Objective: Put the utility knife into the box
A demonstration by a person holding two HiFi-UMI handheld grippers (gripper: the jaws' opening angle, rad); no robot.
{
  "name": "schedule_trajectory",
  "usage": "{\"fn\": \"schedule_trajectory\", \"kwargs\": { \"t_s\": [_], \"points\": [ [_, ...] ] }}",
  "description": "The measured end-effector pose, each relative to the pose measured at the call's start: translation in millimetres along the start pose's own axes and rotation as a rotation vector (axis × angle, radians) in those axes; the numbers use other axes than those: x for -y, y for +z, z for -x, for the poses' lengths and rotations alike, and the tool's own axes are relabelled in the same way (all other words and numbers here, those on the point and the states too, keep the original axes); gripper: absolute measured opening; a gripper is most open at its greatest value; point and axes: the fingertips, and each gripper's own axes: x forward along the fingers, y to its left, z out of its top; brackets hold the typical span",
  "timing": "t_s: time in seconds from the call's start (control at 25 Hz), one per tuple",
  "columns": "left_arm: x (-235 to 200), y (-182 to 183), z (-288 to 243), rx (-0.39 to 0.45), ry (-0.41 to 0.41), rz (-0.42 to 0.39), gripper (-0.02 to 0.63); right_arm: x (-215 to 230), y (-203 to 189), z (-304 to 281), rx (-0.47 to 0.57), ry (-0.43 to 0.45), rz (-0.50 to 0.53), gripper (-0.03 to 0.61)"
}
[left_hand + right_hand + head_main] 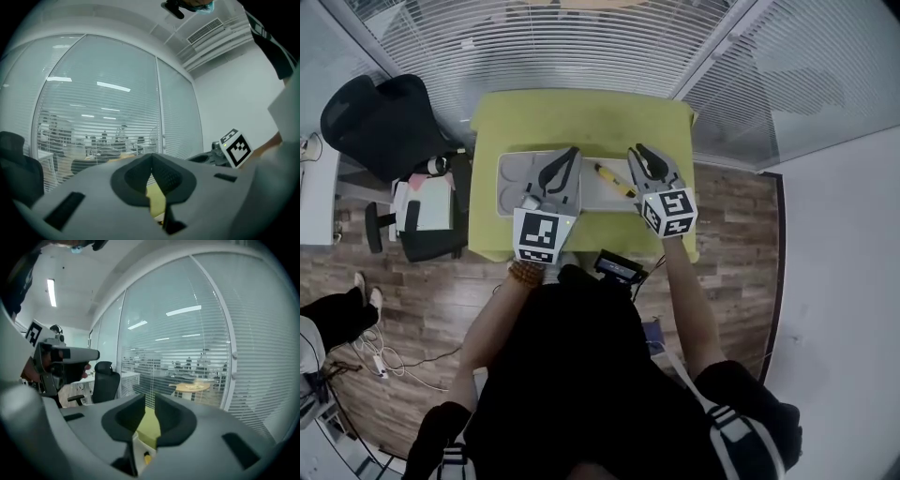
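Observation:
A yellow utility knife lies on the white box, a shallow tray on the green table. My left gripper hovers over the box just left of the knife, jaws touching at the tips and holding nothing. My right gripper hangs just right of the knife, its jaws a narrow gap apart and empty. In the left gripper view the left gripper is shut, with green table below. In the right gripper view the right gripper shows a slit, with the knife's yellow end and the box's edge beneath.
A black office chair stands left of the table, with a second seat and papers beside it. Glass walls with blinds close off the far side. Cables lie on the wooden floor at the left.

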Motion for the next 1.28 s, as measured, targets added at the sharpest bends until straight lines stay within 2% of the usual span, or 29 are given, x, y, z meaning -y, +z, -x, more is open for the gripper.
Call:
{"fn": "schedule_trajectory", "kwargs": {
  "t_s": [0.16,0.6,0.76,0.88,1.08,1.28],
  "points": [
    [-3.3,12.2,-3.0,0.025,0.004,0.002,0.011,-10.5,35.9,14.1,0.085,-0.005,-0.004,0.061],
    [-0.6,36.4,-5.9,0.082,0.006,-0.017,0.012,-36.8,122.8,48.0,0.256,0.006,0.123,0.055],
    [-0.7,46.8,-0.9,0.112,0.013,-0.028,0.012,-40.9,149.3,60.6,0.326,-0.041,0.161,0.049],
    [-2.6,52.9,0.2,0.133,0.025,-0.038,0.011,-37.5,150.3,62.1,0.344,-0.111,0.171,0.049],
    [-5.5,60.4,0.5,0.172,0.048,-0.066,0.012,-26.5,137.1,62.1,0.343,-0.2,0.123,0.043],
    [-14.6,44.5,-1.1,0.122,0.065,-0.071,0.011,-15.8,109.3,54.3,0.292,-0.269,0.113,0.034]
  ]
}}
